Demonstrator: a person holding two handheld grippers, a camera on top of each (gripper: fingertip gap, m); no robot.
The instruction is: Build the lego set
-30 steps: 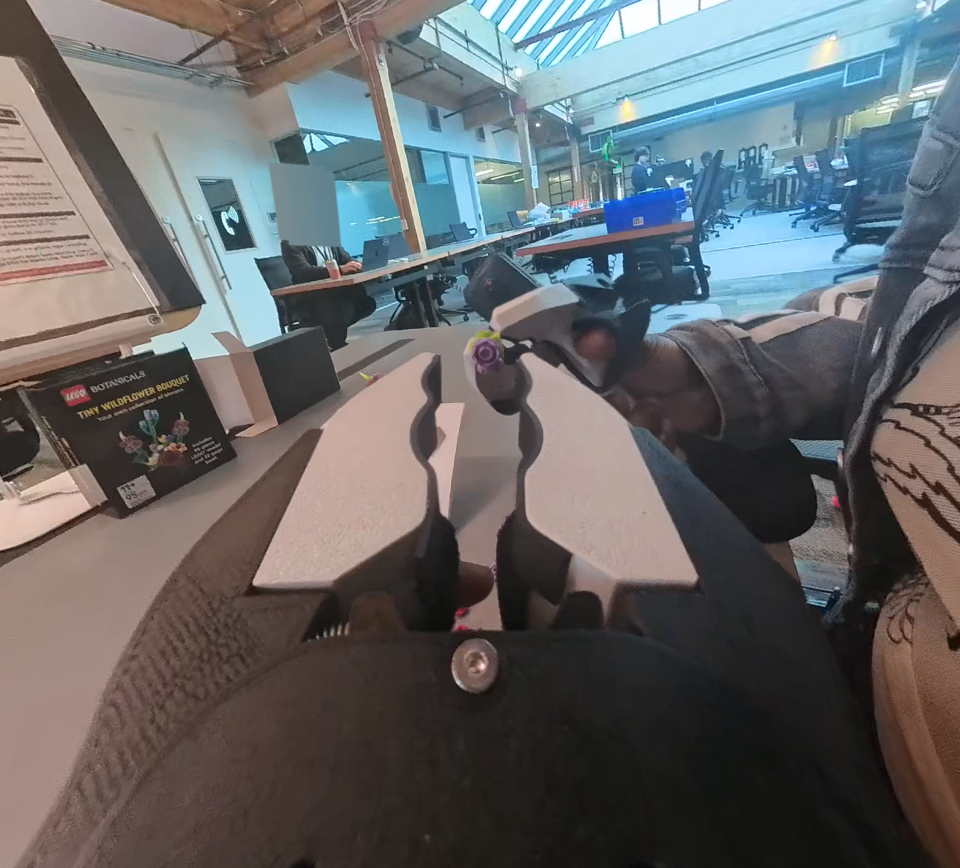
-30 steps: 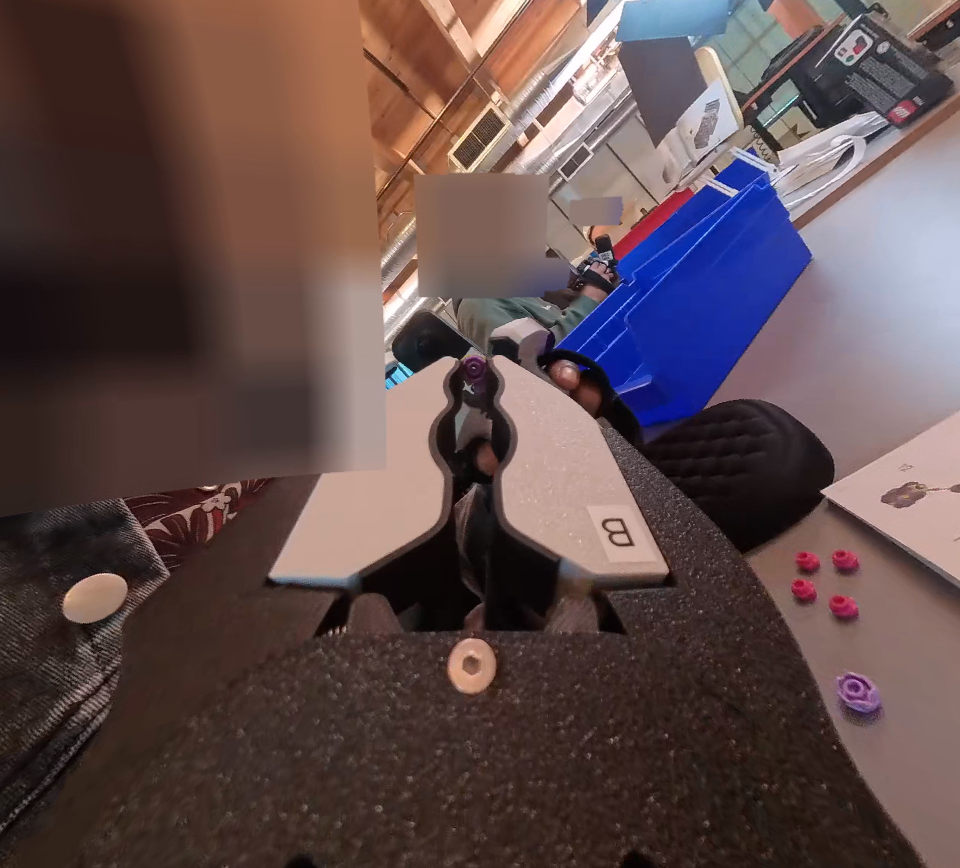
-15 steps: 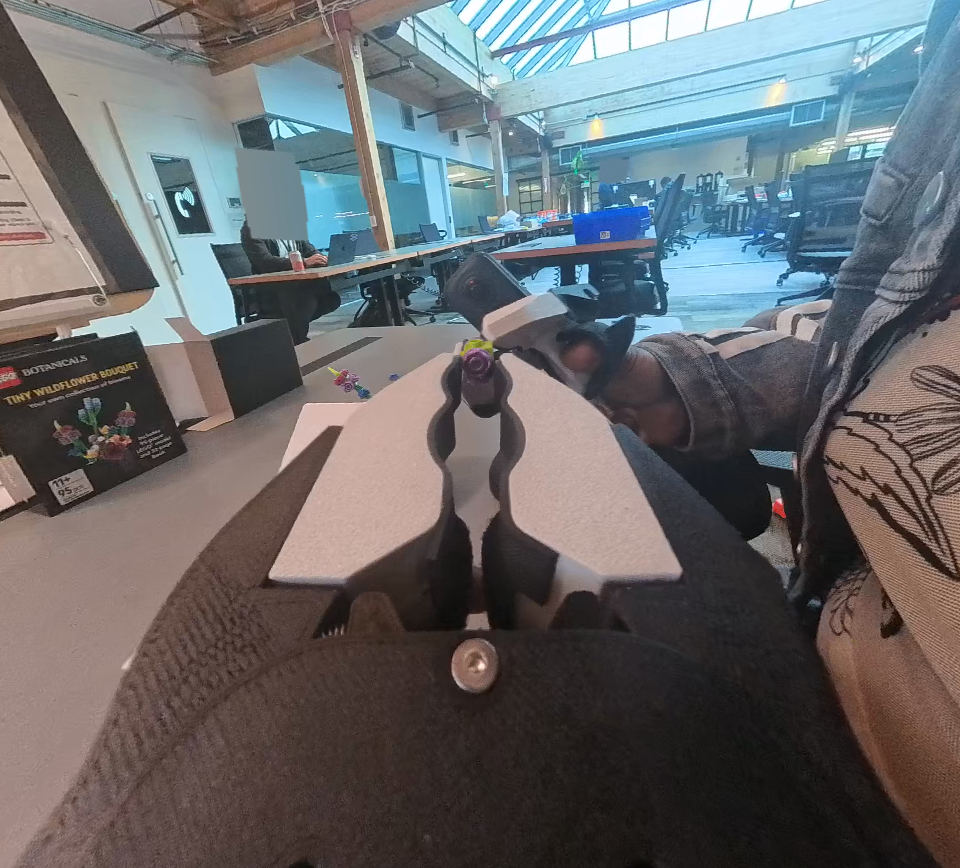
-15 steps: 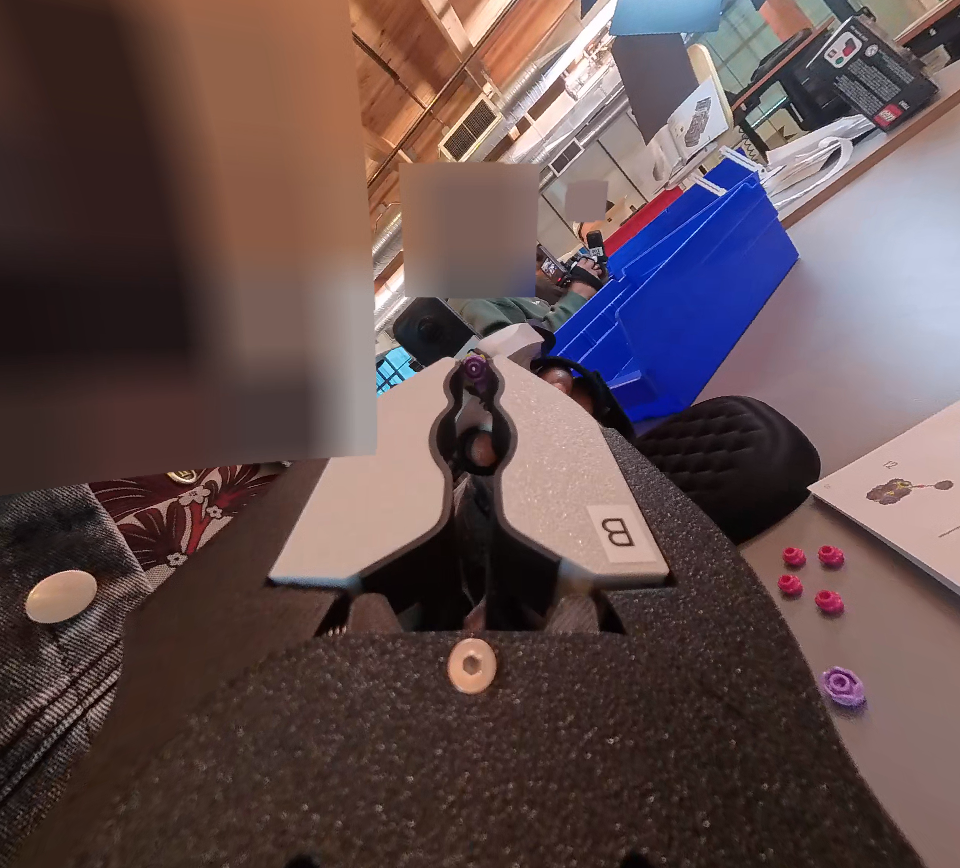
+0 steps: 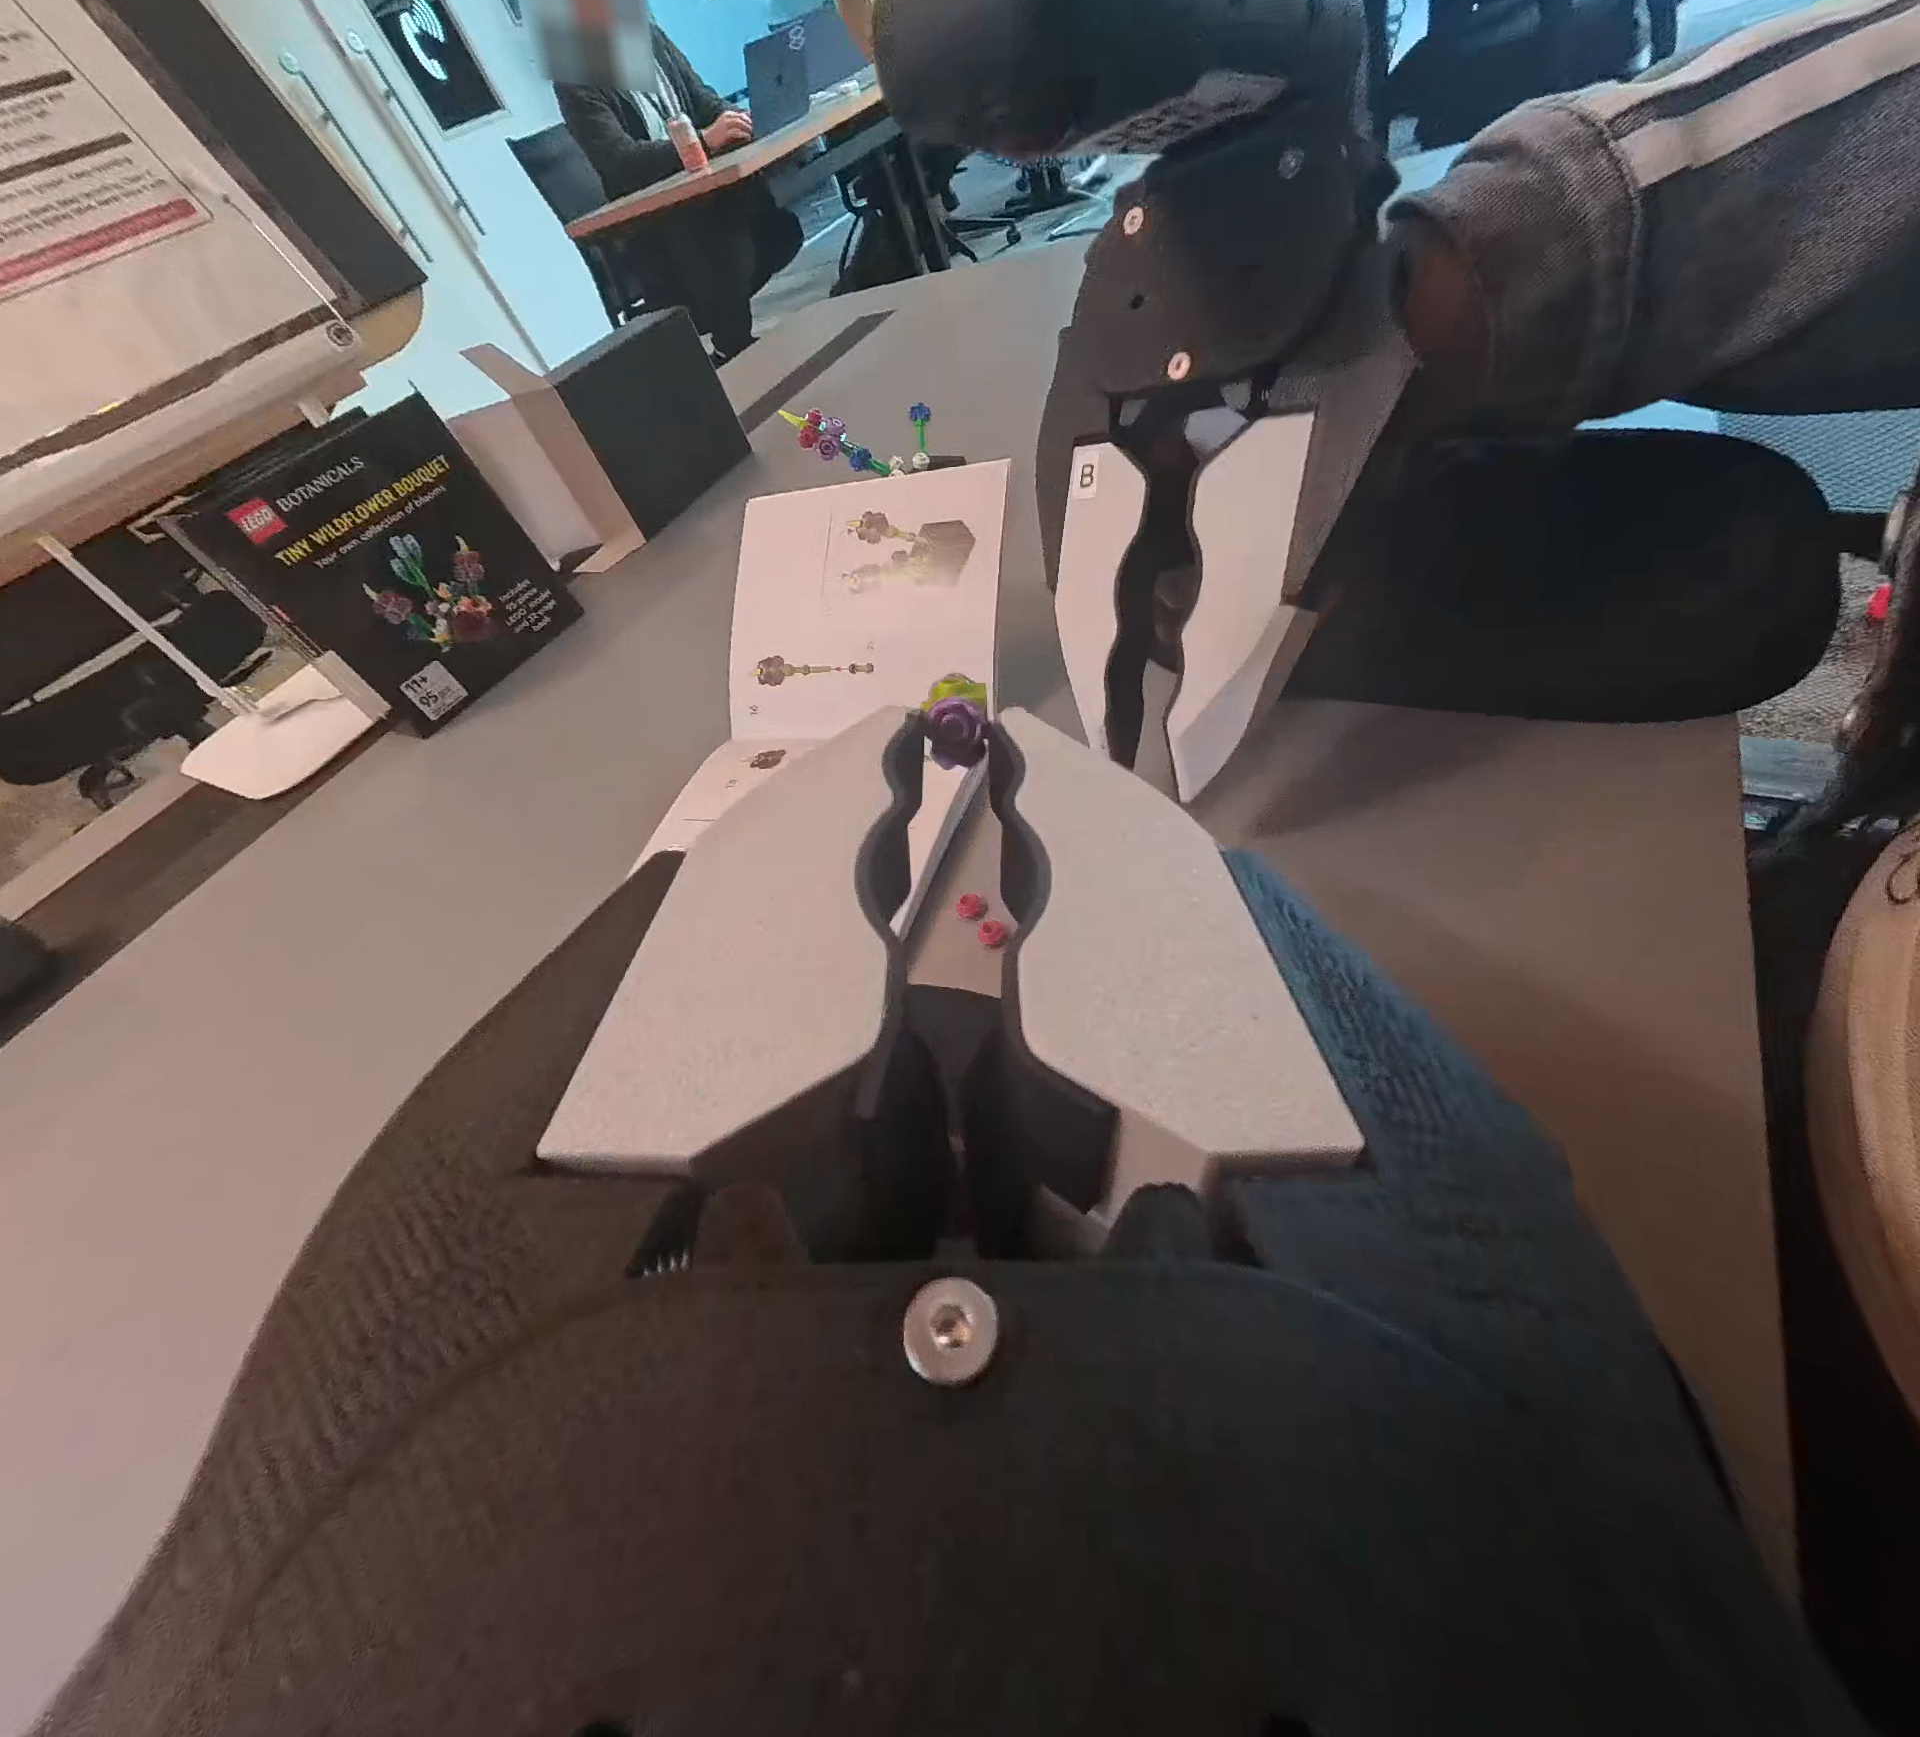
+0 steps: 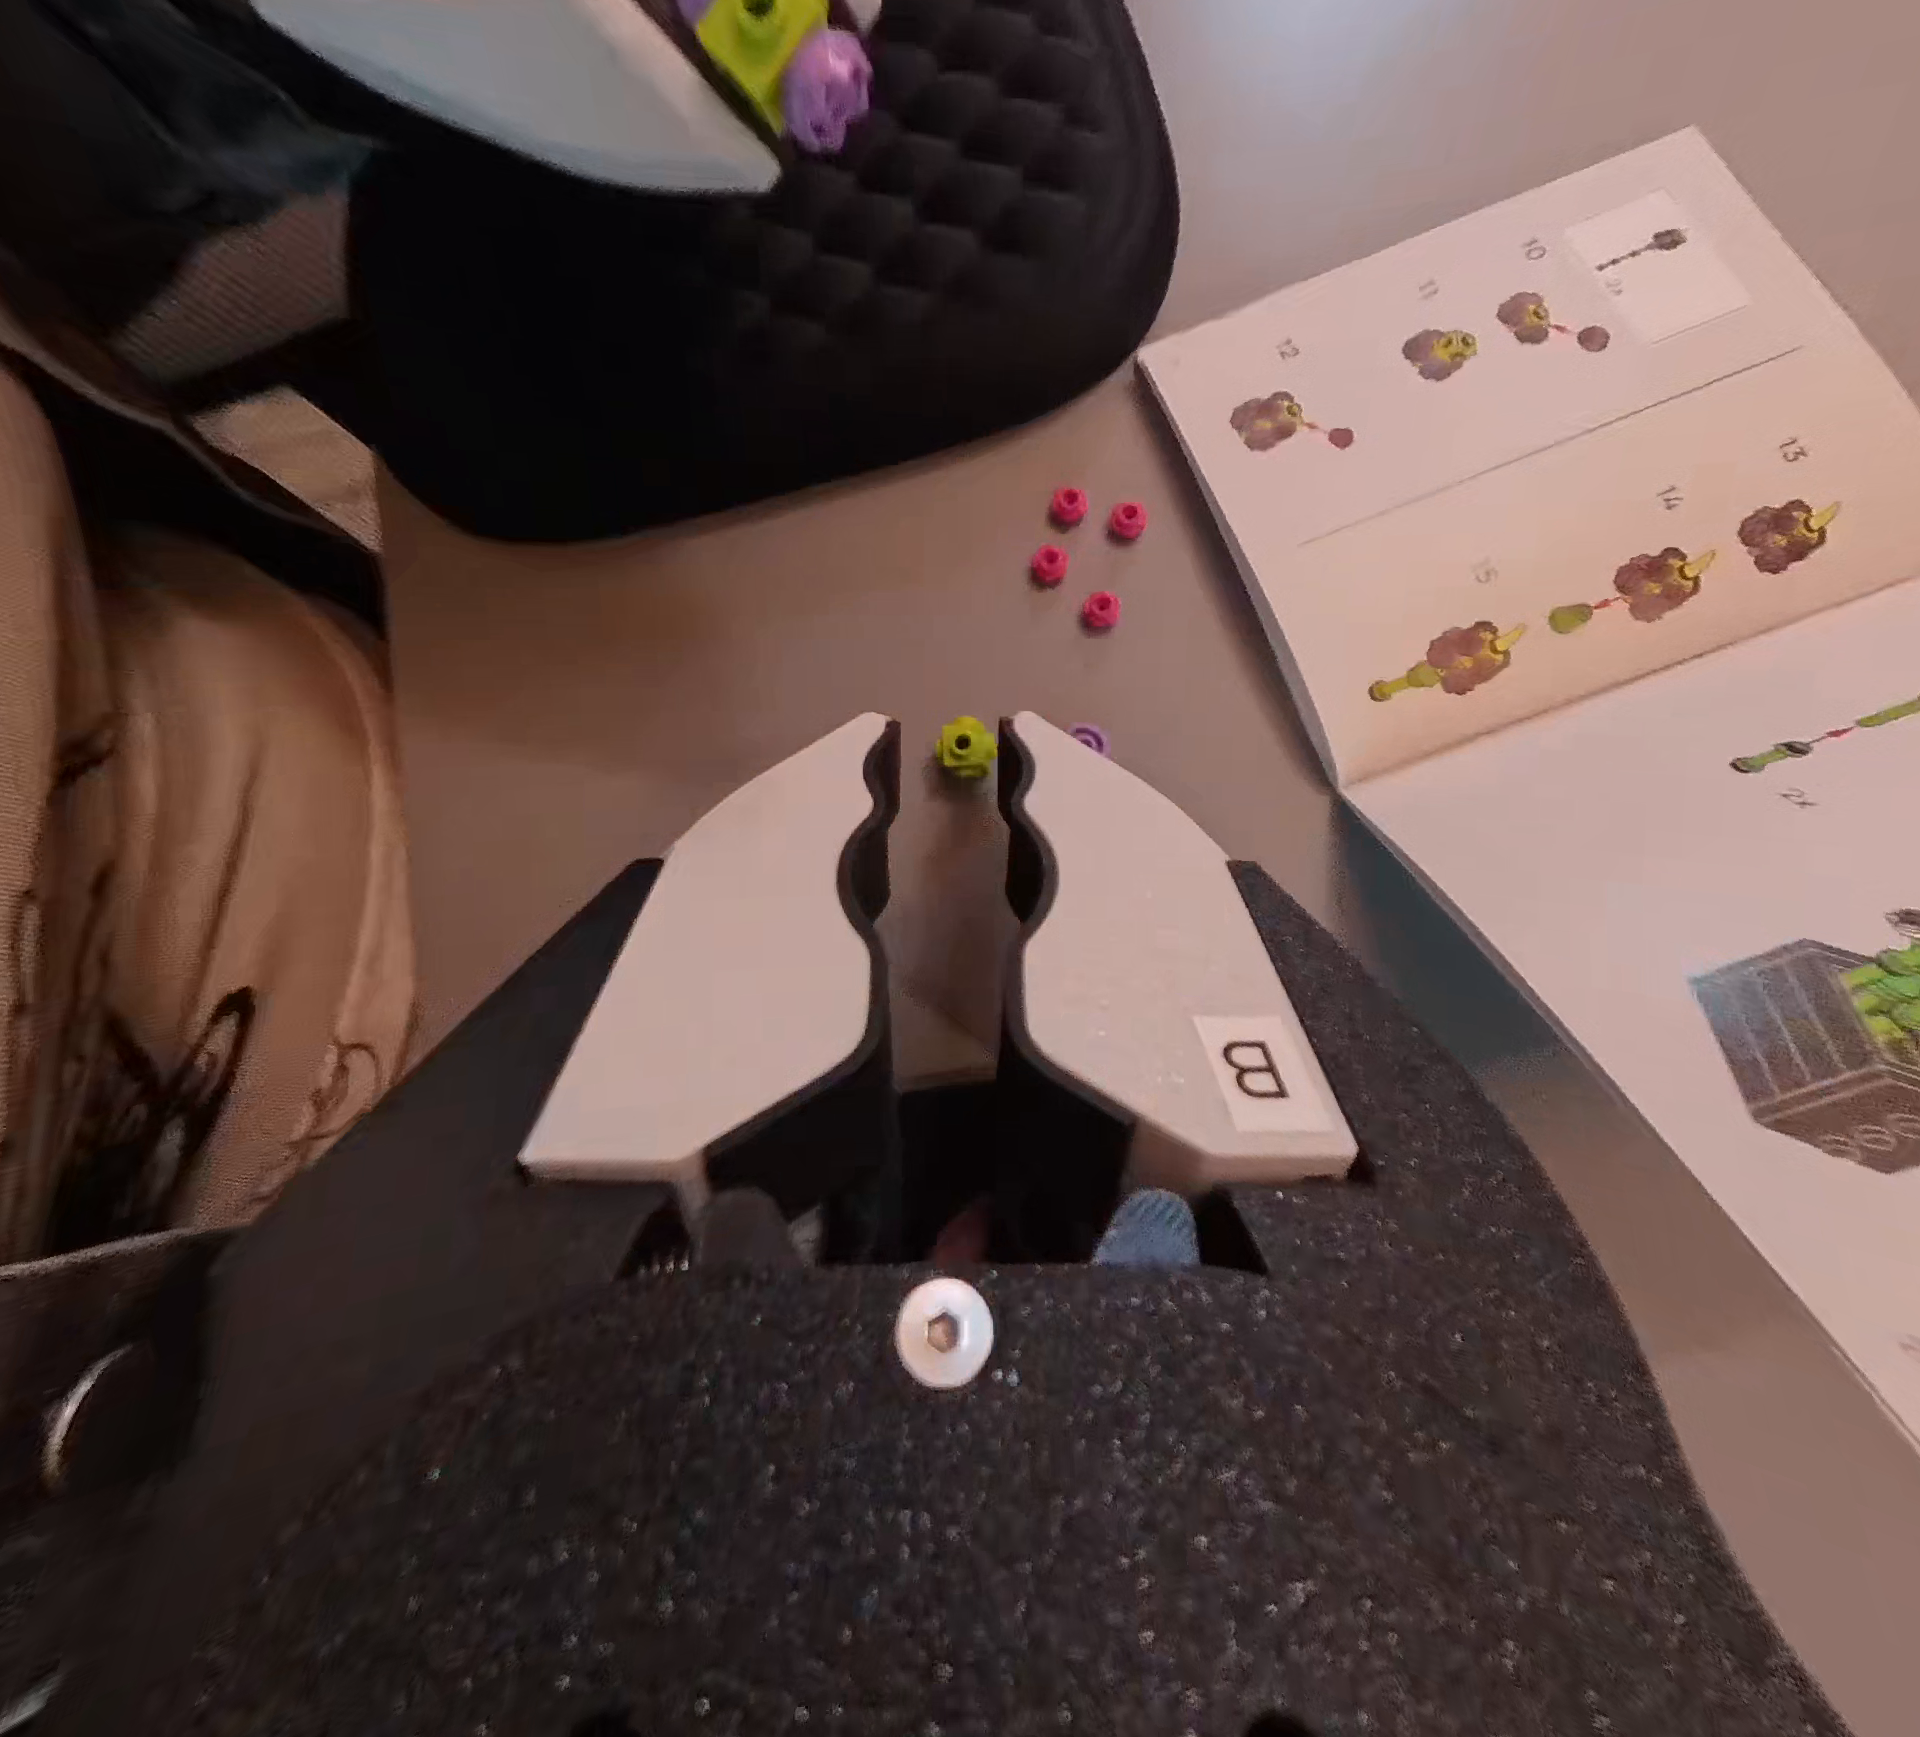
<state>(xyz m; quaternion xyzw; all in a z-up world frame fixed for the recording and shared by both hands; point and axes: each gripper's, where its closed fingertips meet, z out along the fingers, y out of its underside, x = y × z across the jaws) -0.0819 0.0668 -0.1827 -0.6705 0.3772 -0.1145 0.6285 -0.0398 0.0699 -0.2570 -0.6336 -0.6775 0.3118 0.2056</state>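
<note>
Grey table: lime brick (two purple flowers).

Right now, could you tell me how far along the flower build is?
Done: finished flower stems lie beyond the instruction booklet. In hand: the left gripper is shut on a lime block with purple flowers. The right gripper is open around a loose lime piece on the table. Left: four magenta studs and a purple flower remain loose.

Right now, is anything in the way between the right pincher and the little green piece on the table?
Nothing visible is. The lime green piece lies on the table right at the gap of the open right gripper.
</note>
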